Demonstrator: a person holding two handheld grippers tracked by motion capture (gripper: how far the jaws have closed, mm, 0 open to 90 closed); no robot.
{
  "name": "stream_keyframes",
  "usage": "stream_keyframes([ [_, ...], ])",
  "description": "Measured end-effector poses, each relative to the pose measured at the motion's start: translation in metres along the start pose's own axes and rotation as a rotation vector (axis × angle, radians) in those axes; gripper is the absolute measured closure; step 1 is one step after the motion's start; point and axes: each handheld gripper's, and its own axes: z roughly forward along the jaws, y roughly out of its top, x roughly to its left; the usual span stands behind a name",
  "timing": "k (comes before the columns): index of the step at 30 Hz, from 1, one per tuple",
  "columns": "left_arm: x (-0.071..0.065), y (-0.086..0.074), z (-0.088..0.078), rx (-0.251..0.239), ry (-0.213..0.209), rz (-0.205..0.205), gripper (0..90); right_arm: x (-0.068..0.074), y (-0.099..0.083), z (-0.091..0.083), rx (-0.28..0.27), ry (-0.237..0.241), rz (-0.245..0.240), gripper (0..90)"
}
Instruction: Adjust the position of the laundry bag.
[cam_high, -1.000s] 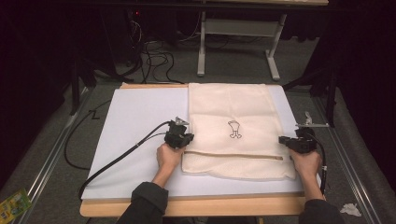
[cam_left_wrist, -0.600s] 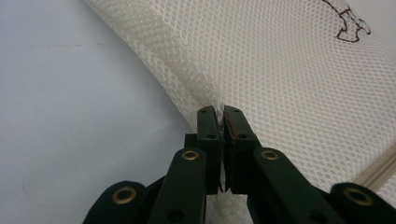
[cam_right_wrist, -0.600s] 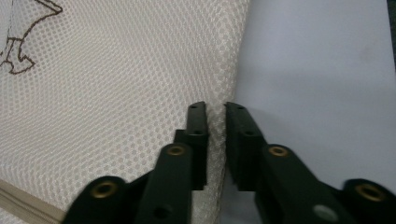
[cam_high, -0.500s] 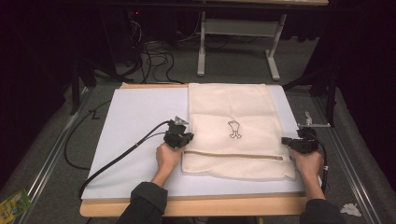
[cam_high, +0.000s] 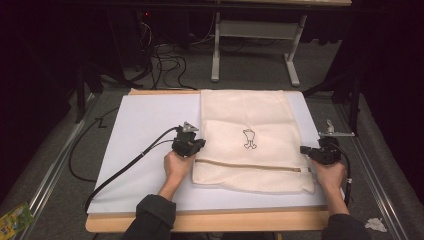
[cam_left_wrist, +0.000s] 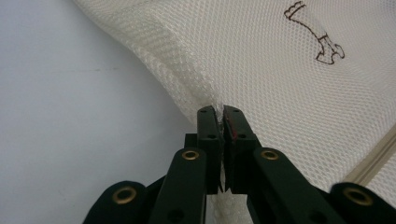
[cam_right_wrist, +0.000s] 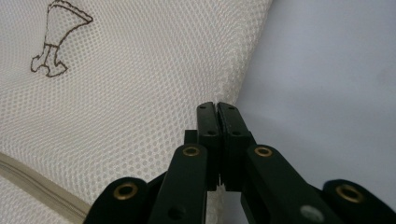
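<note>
Setting: a person stands at a table (cam_high: 150, 220) topped with a white sheet (cam_high: 145, 135), forearms reaching in from the near edge, a two-jaw gripper in each hand.
Mesh bag: a cream mesh bag (cam_high: 250, 115) lies flat on the right half of the sheet, its far end reaching the sheet's far edge.
Bag markings: a small dark outline drawing (cam_high: 249, 138) sits near the bag's middle; a tan zipper (cam_high: 250, 166) runs across it close to the near end.
Left gripper: the left gripper (cam_high: 188, 145) sits at the bag's left edge, level with the zipper, with its cable trailing off toward the table's near left corner.
Left claw: in the left gripper view the jaws are pressed together on a pinch of the bag's edge (cam_left_wrist: 205, 100), mesh bunching up between the pads.
Right gripper: the right gripper (cam_high: 320, 152) is at the bag's right edge, just beyond the zipper's end.
Right claw: in the right gripper view the jaws stand closed at the bag's seam (cam_right_wrist: 233, 74); mesh runs under them, though whether any is caught between the pads is hard to tell.
Floor: grey carpet surrounds the table, with cables (cam_high: 165, 60) lying beyond its far side.
</note>
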Motion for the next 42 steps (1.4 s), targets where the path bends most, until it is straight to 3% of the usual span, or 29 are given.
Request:
stream_keyframes([
  [11, 0.009, -0.001, -0.014, -0.024, 0.013, -0.009, 87.0, 0.009, 0.003, 0.000, -0.020, 0.040, -0.013, 90.0],
  [20, 0.017, -0.005, -0.026, -0.039, 0.028, -0.012, 86.9, 0.024, 0.008, 0.001, -0.031, 0.054, -0.063, 90.0],
  [42, 0.034, -0.016, -0.050, -0.063, 0.066, -0.028, 86.9, 0.045, 0.014, 0.010, -0.037, 0.113, -0.092, 90.0],
])
